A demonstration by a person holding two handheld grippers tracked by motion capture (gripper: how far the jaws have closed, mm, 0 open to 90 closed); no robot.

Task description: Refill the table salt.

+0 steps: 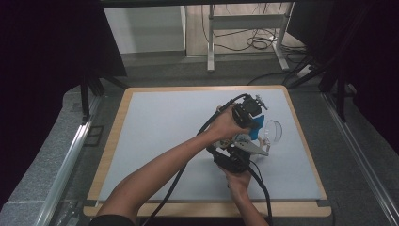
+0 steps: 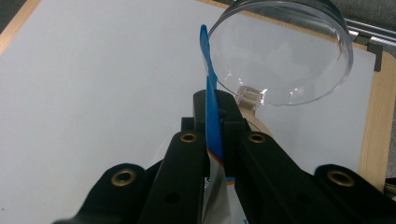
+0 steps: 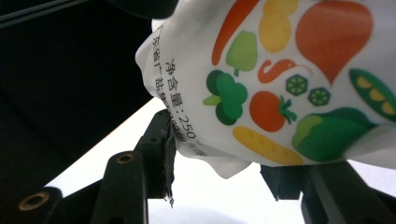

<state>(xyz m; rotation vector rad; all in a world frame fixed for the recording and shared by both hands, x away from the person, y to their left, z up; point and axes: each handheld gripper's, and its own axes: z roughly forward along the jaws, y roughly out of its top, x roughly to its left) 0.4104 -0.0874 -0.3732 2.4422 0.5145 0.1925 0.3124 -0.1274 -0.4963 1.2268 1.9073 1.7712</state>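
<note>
Clamped in my left claw [image 1: 258,123] is the blue top of a bag [image 1: 254,134], held above the mat [image 1: 155,136] beside a clear bowl [image 1: 274,130]; my right claw [image 1: 244,149] sits lower on it.

Left gripper view: jaws pinch the blue edge [image 2: 214,116], bowl [image 2: 285,60] just past it.

Right gripper view: jaws flank the bag's [image 3: 280,79] printed bottom, one touching it; I cannot tell if they squeeze.

Bag lifted and aimed, I judge; bowl looks empty, so pouring remains.
</note>
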